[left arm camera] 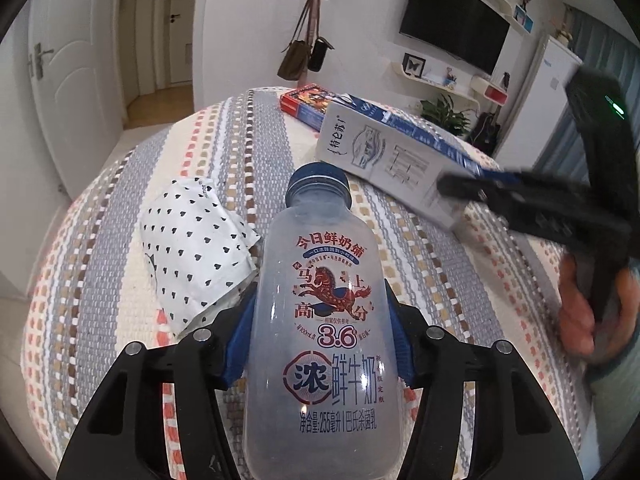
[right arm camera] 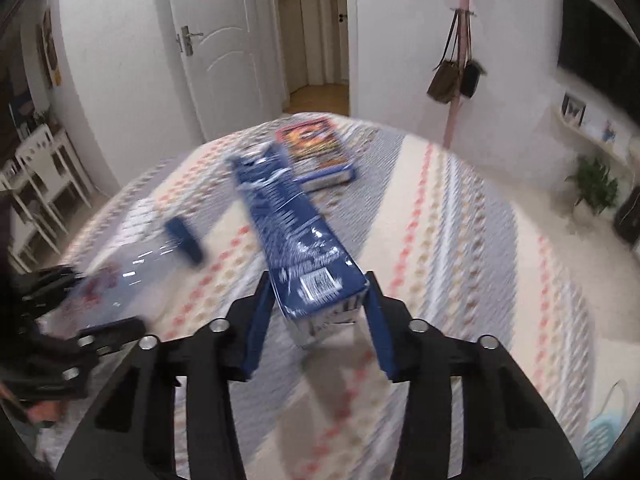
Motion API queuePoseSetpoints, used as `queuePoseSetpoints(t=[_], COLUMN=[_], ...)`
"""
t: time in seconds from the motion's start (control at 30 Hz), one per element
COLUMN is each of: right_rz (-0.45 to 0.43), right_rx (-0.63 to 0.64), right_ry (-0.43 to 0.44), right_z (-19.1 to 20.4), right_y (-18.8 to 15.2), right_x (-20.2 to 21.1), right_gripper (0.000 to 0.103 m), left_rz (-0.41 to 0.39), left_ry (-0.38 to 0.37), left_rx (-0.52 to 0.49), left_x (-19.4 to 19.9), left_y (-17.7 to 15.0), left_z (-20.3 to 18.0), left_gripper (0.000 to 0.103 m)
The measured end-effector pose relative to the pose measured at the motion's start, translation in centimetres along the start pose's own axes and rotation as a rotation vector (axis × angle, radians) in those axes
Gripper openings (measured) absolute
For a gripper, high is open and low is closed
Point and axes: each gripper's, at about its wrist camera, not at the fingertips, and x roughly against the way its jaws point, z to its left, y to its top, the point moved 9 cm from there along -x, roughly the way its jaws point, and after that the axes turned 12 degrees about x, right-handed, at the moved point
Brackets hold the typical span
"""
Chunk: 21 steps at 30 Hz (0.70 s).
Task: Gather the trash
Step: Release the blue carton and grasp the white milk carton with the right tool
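Note:
My left gripper (left arm camera: 320,316) is shut on an empty clear milk bottle (left arm camera: 320,320) with a blue cap and red horse print, held above the striped tablecloth (left arm camera: 120,240). My right gripper (right arm camera: 318,300) is shut on the end of a long blue-and-white milk carton (right arm camera: 288,224), which also shows in the left wrist view (left arm camera: 384,156). A crumpled white wrapper with black hearts (left arm camera: 196,252) lies on the cloth left of the bottle. The right wrist view is motion-blurred; the bottle (right arm camera: 132,264) and left gripper (right arm camera: 60,320) show at its left.
A red-and-blue flat box (left arm camera: 308,102) lies at the table's far side, also in the right wrist view (right arm camera: 316,148). Beyond are white doors, a coat stand with bags (left arm camera: 308,52), a wall TV, a plant and white chairs (right arm camera: 36,176).

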Motion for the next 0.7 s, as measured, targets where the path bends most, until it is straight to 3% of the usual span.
queuePoseSetpoints(t=[0.17, 0.3, 0.43, 0.53, 0.7], right_rz=[0.001, -0.012, -0.025, -0.038, -0.025], right_rx=[-0.256, -0.411, -0.403, -0.358, -0.232], right_ry=[0.129, 0.149, 0.008, -0.062, -0.089], right_z=[0.9, 0.0, -1.4, -1.9, -0.4], right_y=[-2.7, -4.6, -5.5, -5.5, -4.2], right_x=[2.3, 3.9, 5.9, 7.0, 6.3], right_gripper=[0.04, 0.041, 0.063, 0.069, 0.077], left_rz=[-0.005, -0.009, -0.009, -0.01, -0.006], left_ry=[-0.003, 0.002, 0.009, 0.015, 0.02], left_rx=[-0.01, -0.027, -0.04, -0.044, -0.04], left_x=[0.0, 0.0, -0.2, -0.2, -0.4], left_y=[0.1, -0.2, -0.1, -0.1, -0.1], left_z=[-0.2, -0.4, -0.6, -0.7, -0.7], left_gripper=[0.055, 0.055, 0.055, 0.055, 0.055])
